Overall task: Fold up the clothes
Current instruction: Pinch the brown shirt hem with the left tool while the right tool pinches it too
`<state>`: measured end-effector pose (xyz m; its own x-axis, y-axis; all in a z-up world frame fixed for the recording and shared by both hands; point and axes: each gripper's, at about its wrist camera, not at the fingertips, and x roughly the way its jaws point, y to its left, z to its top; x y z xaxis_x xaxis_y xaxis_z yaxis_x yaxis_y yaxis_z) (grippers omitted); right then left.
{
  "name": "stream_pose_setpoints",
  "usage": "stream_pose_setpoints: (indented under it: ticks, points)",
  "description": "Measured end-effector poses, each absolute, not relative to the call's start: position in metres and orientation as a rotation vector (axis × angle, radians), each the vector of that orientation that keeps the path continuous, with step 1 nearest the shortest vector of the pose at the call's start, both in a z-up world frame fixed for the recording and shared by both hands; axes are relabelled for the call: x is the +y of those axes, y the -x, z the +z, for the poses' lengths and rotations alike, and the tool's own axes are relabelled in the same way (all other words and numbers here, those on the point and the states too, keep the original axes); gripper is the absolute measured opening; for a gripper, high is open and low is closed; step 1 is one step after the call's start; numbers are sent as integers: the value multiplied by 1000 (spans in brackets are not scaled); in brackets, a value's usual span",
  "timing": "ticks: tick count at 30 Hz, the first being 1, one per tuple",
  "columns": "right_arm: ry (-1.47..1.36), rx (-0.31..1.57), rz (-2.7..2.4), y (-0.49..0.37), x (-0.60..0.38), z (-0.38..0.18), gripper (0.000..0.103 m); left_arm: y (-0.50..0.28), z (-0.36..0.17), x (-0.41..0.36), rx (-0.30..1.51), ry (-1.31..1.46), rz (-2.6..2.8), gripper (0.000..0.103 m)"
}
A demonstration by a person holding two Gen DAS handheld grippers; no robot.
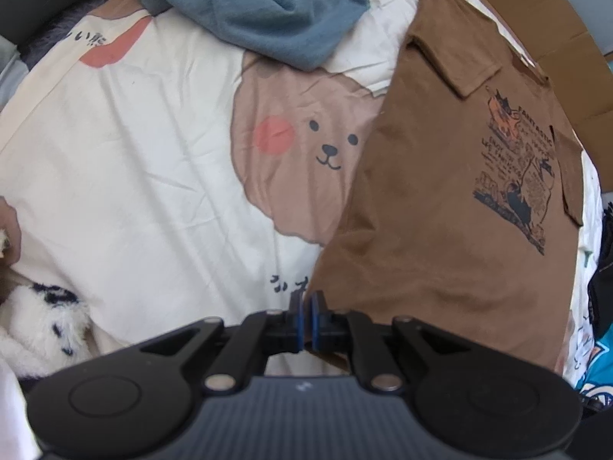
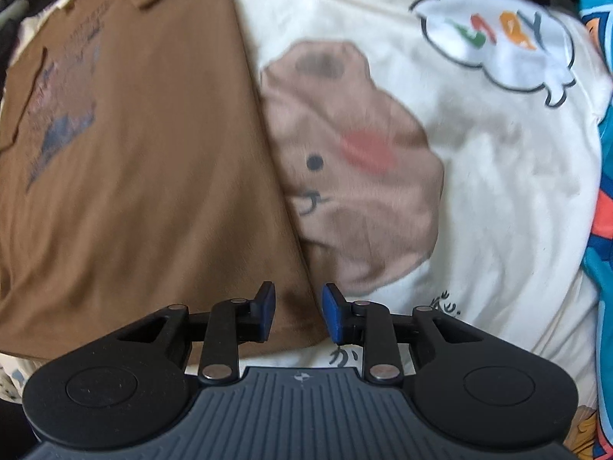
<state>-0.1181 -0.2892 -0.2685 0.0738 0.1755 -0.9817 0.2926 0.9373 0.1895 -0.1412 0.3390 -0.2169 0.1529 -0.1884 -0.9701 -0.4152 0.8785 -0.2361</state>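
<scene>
1. The bear-print bed sheet is your work surface; it fills the ground ahead of both pairs of jaws, with a blue-grey garment bunched at the far end, well beyond the left jaws.
2. The brown printed T-shirt lies flat with its sleeves tucked in — long axis running away from you, collar far, hem near.
3. Your left gripper sits at the shirt's near-left hem corner, the shirt stretching ahead and to the right. Its jaws are pressed nearly together; whether cloth is pinched between them, you cannot tell.
4. Your right gripper has its jaws parted and empty, straddling the shirt's right edge — cloth to the left, sheet to the right.
5. Both hands look equally near the hem, so the coming fold likely carries it towards the collar.
</scene>
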Motion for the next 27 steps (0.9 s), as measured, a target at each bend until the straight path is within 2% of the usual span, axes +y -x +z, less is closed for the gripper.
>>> stream_pose_setpoints:
  ticks: [10, 12, 13, 14, 27]
  points:
    - [-344, 1540, -99, 122, -280, -296, 34, 148, -222, 334, 1448, 490, 181, 4]
    - [-355, 1552, -92, 122, -279, -295, 24, 149, -224, 334, 1450, 493, 184, 4]
    - [-361, 1559, -87, 122, -279, -295, 10, 149, -224, 334, 1450, 497, 185, 4]
    - [-379, 1566, -79, 122, -279, -293, 8, 149, -225, 334, 1448, 500, 186, 4]
    - [-330, 1564, -60, 122, -293, -231, 6, 157, -208, 332, 1480, 479, 147, 4]
